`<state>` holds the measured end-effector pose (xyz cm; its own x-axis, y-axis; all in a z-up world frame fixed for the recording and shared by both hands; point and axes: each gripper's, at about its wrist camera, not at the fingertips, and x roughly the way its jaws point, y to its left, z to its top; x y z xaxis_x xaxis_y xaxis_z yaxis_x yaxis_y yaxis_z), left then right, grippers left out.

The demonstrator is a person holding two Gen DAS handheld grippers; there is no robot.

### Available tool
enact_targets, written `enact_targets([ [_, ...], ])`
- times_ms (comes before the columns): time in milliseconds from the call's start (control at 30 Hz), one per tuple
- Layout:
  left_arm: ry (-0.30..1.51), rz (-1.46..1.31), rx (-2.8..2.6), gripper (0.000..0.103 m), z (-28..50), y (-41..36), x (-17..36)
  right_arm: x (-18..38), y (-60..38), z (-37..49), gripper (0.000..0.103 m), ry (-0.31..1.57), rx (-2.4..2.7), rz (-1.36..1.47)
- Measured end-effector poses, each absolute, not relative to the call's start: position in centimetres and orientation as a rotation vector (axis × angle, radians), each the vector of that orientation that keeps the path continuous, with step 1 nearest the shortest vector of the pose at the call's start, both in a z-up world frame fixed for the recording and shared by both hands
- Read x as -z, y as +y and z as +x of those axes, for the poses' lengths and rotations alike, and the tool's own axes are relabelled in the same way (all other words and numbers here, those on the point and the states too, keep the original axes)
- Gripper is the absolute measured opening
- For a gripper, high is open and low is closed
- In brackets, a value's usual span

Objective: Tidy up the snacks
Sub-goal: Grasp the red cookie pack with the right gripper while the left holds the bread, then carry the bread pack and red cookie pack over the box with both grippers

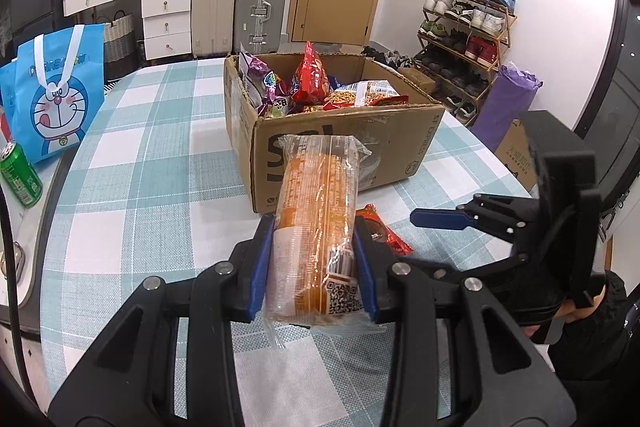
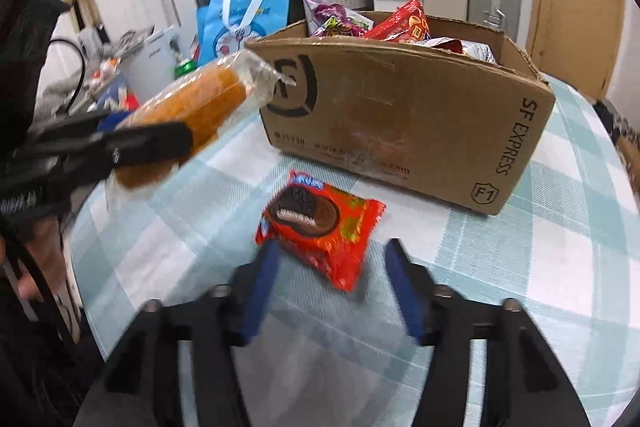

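Observation:
My left gripper is shut on a long orange cake roll in clear wrap, held off the table and pointing at the cardboard box. The box holds several snack bags. A red cookie pack lies flat on the checked cloth in front of the box. My right gripper hovers over its near end, open, with the pack between the blue fingertips and not pressed. In the left wrist view the cookie pack shows just right of the roll, and the right gripper comes in from the right.
A blue cartoon tote bag and a green can stand at the table's left edge. The round table has a teal checked cloth. Behind it are suitcases, drawers and a shoe rack.

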<state>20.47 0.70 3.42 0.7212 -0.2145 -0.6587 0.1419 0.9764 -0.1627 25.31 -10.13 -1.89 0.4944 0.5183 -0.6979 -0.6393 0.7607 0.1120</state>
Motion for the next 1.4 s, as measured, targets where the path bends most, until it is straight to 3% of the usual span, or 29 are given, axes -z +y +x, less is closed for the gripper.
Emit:
enact_targets([
  [100,0.734,-0.103,0.198,0.034,20.4,0.7,-3.5,2.3,-8.5,25.4,0.077,0.800,-0.712,-0.153],
  [333,0.732,-0.126,0.189,0.034,20.1,1.3,-3.7,3.2,-6.3,26.1,0.078,0.824,-0.631,-0.140],
  [367,0.730,-0.119,0.184,0.034,20.0,1.2,-3.7,3.4,-6.2,26.2,0.077,0.825,-0.635,-0.139],
  [433,0.729,-0.110,0.185,0.034,20.0,1.0,-3.8,3.4,-6.3,26.2,0.058,0.822,-0.624,-0.137],
  [500,0.728,-0.108,0.188,0.034,19.9,0.9,-3.8,3.3,-6.5,26.2,0.051,0.812,-0.632,-0.132],
  [900,0.699,-0.118,0.183,0.034,19.5,1.2,-4.7,2.2,-8.3,25.1,0.050,0.769,-0.659,-0.138],
  [1400,0.611,-0.134,0.161,0.034,18.2,1.4,-7.7,-4.1,-13.3,23.1,0.050,0.580,-0.639,-0.027],
])
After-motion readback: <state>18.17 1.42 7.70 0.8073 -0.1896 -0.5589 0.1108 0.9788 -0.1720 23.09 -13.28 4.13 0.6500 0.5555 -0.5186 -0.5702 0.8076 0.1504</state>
